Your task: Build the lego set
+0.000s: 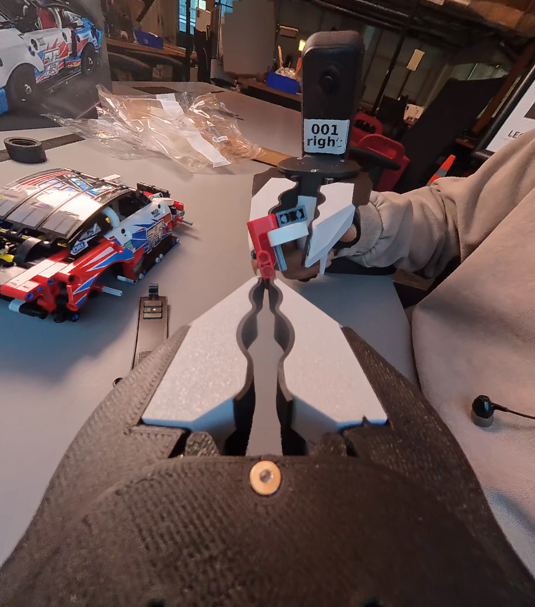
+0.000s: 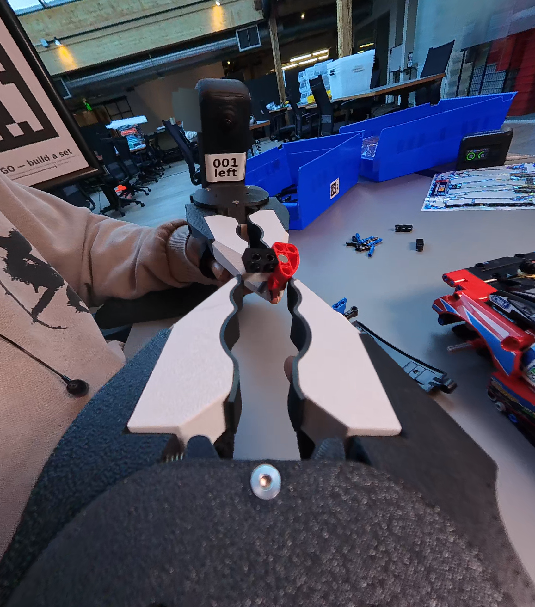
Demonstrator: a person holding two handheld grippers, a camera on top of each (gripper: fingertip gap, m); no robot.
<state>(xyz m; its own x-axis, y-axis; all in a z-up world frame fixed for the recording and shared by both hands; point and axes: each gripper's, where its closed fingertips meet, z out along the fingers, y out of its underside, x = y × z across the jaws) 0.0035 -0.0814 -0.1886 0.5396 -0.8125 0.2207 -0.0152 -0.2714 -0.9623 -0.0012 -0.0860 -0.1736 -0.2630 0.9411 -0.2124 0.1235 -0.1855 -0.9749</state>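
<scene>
Holding two tools up close to their chest, a person in a tan sweatshirt works over a grey table (image 1: 226, 203). The left gripper (image 1: 264, 284) has its fingers pinched almost together on the red end of a lego cluster (image 1: 276, 233), a small clump of red, grey and white bits up in the air between both tools. The right gripper (image 2: 263, 284) has its fingers partway apart with the clump sitting between them, but I cannot tell if they press on it. Farther out on the table sits the lego car (image 1: 72, 236), red, white and blue with a black roof, and it has no wheels on. A flat black panel (image 1: 151, 325) lies just near it. Two black tyres (image 1: 24, 149) rest far off beyond the car, close to a box with a car picture (image 1: 23, 49). Crumpled clear bags (image 1: 167, 131) lie near those. On the person's left side are blue bins (image 2: 325, 167), a shiny sticker sheet (image 2: 493, 187) and a few loose blue pins (image 2: 366, 244).
</scene>
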